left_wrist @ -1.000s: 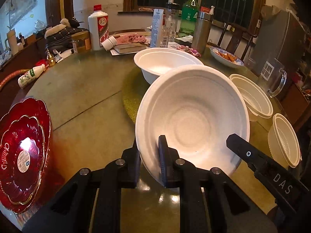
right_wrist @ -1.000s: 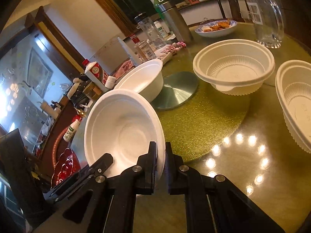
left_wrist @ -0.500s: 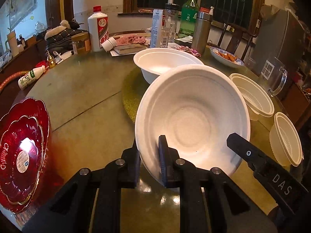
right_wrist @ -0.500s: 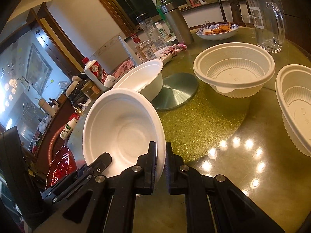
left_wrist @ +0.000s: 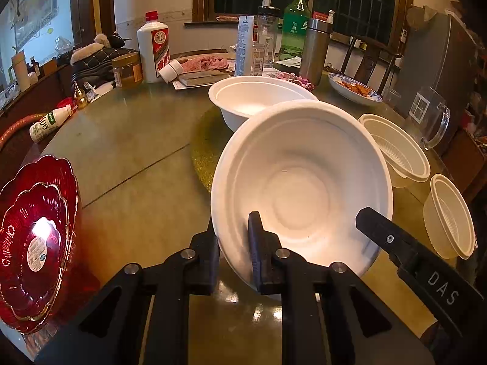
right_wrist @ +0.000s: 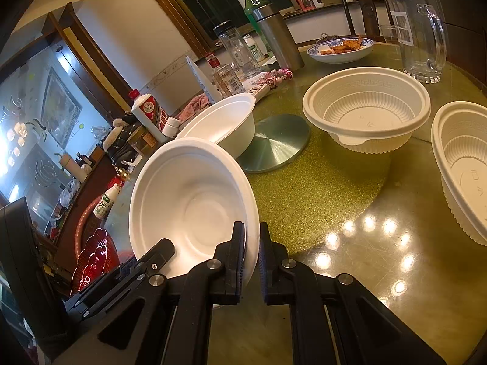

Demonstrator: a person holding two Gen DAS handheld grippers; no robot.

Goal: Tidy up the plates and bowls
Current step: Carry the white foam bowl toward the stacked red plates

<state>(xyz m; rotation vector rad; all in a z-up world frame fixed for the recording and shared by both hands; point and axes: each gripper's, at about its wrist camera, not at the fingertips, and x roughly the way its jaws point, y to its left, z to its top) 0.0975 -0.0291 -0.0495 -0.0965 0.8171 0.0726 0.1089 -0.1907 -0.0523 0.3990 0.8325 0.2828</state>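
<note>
Both claws grip one white foam bowl (left_wrist: 301, 182) by its near rim, tilted up off the worktop (left_wrist: 127, 158) with its inside facing the cameras; left claw (left_wrist: 232, 252) is clamped narrow on the rim's left part, one finger inside the bowl and one outside; right claw (right_wrist: 251, 255) is pinched narrow on the rim's right part in the same way.

Step in hand, as judged: carry this bowl to the second white foam bowl (left_wrist: 258, 100) standing upright just behind it and nest it inside. To do it well: level the bowl before lowering; keep both claws moving together so the thin rim does not twist or crack; centre it over the lower bowl; release only once it is seated; pull each claw back along the rim line so the stack is not dragged.

Count, from both views:
- white foam bowls: two; one held, one on the gold turntable (right_wrist: 319, 194)
- cream ribbed plastic bowls: two; larger one (right_wrist: 366, 106) on the turntable edge, the other (right_wrist: 462, 164) near the right of the worktop; apart from each other
- red glass plates (left_wrist: 33, 237): two, already stacked, smaller on larger, at the left edge
- blue-patterned dish with food (right_wrist: 341, 48): one, far side; judged not part of the sort.
</note>
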